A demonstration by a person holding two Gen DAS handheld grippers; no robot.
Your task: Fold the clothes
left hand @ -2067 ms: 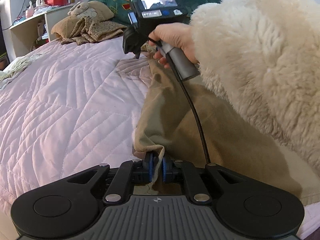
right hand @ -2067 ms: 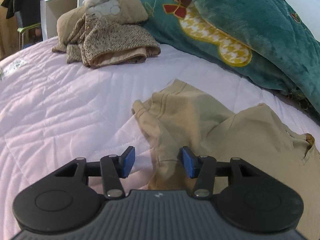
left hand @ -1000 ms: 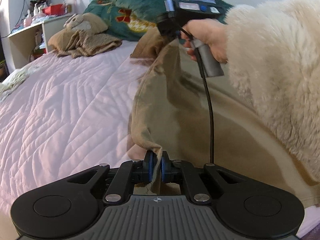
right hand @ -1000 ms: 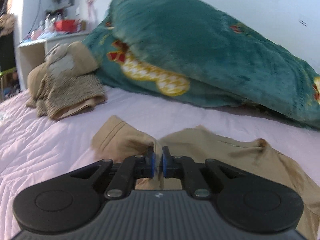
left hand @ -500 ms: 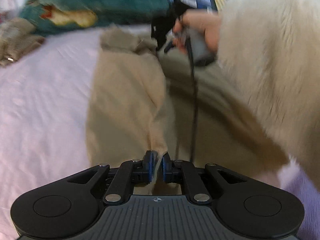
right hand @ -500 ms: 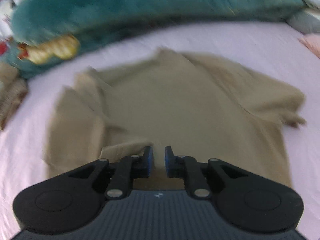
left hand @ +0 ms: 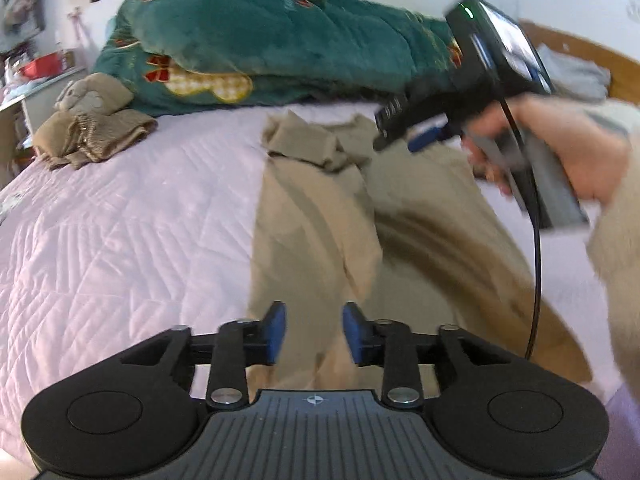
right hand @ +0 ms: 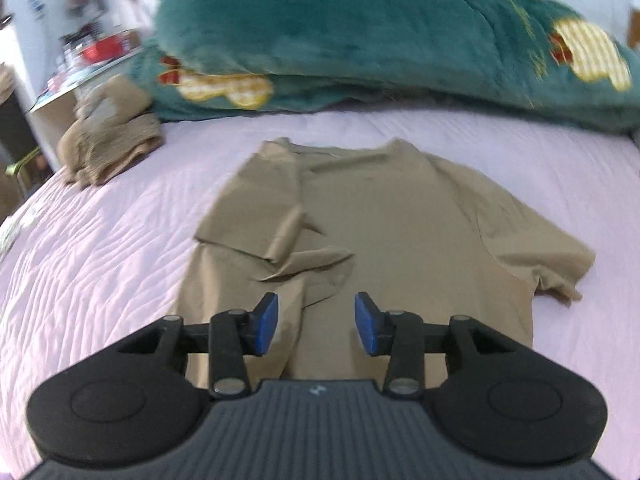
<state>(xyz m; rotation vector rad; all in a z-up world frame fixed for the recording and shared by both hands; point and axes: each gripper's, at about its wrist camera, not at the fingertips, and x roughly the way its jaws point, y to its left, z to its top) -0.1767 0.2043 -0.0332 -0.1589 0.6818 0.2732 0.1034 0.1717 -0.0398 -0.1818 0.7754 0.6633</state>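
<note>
- Tan cotton short-sleeved T-shirt (right hand: 384, 220) is seen spread on the pale pink quilted bedspread (right hand: 100, 248), filling the middle of the right wrist view, one side folded over towards the centre.
- Jaws of the left gripper (left hand: 314, 332) are opening, blue pads apart, with shirt fabric lying below the gap and not pressed.
- Jaws of the right gripper (right hand: 316, 323) are likewise opening above the shirt's lower part, nothing clamped.
- At the upper right of the left wrist view, the right gripper's handle is gripped by a hand (left hand: 576, 152).
- A dark green plush blanket (right hand: 380, 36) is piled across the top.
- A brown knitted garment heap (right hand: 108, 140) lies at the upper left.
</note>
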